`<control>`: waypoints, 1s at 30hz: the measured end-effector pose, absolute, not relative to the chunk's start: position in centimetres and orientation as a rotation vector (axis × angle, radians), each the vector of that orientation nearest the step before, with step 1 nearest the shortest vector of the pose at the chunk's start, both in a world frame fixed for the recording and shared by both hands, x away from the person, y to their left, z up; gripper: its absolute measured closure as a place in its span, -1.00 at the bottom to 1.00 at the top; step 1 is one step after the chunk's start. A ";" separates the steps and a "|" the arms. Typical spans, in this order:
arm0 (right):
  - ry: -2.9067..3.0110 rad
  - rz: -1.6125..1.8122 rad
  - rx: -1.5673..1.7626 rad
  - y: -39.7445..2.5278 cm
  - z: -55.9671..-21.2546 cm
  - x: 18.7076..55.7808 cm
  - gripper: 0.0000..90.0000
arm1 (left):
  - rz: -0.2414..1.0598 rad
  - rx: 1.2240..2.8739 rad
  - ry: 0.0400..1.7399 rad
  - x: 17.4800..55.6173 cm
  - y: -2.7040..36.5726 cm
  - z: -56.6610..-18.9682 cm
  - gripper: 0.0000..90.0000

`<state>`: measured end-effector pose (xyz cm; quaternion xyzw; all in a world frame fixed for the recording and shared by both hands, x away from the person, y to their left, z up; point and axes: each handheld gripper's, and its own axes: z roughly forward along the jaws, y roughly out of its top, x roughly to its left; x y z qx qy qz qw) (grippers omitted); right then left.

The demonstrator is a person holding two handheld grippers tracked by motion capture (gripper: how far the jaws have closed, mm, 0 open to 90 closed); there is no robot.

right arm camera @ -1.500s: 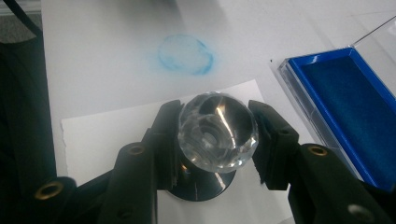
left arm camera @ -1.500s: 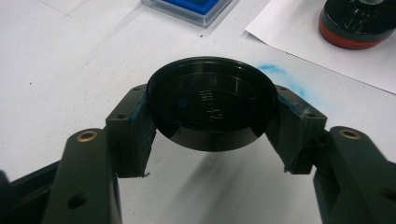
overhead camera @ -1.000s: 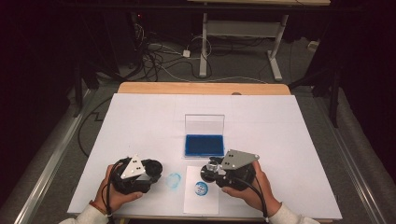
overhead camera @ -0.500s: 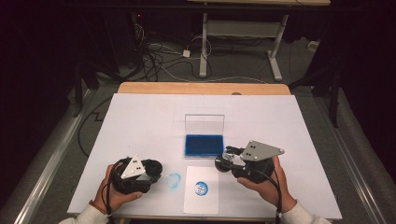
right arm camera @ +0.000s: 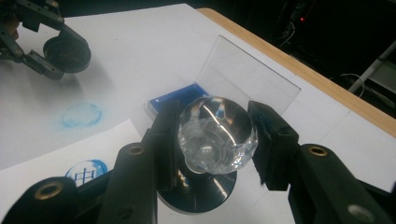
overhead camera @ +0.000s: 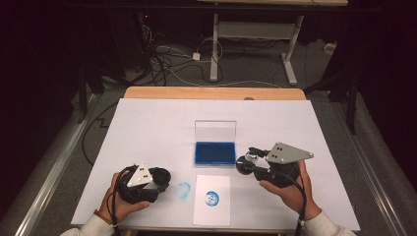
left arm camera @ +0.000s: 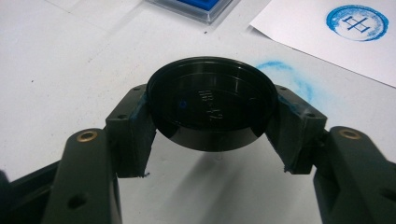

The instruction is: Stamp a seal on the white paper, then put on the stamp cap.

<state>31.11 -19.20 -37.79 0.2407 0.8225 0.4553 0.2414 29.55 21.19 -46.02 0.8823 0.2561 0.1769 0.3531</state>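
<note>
My right gripper [overhead camera: 249, 161] is shut on a stamp with a clear faceted knob [right arm camera: 217, 133] and a round black base [right arm camera: 205, 189]. It hangs just right of the blue ink pad [overhead camera: 215, 152], whose clear lid [overhead camera: 215, 131] stands open behind it. My left gripper [overhead camera: 158, 178] rests near the table's front left, shut on a round black cap [left arm camera: 212, 105]. A white paper [overhead camera: 212, 212] lies at the front centre and bears a round blue stamp mark [overhead camera: 212, 198]. Between the paper and the cap, a pale blue ring smudge [overhead camera: 183, 190] marks the table.
The white table top [overhead camera: 147, 128] ends in a wooden strip [overhead camera: 211, 93] at the far edge. Beyond it are a dark floor with cables and a desk frame [overhead camera: 251, 34]. The person's hands hold both grippers at the front edge.
My right gripper has lifted the stamp off the paper and carried it right and away, to beside the ink pad. The left gripper and its cap have stayed put.
</note>
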 end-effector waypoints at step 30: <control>2.232 1.276 0.661 -19.3 -37.4 31.4 0.27 | 0.452 2.298 0.667 29.2 20.9 -46.1 -0.18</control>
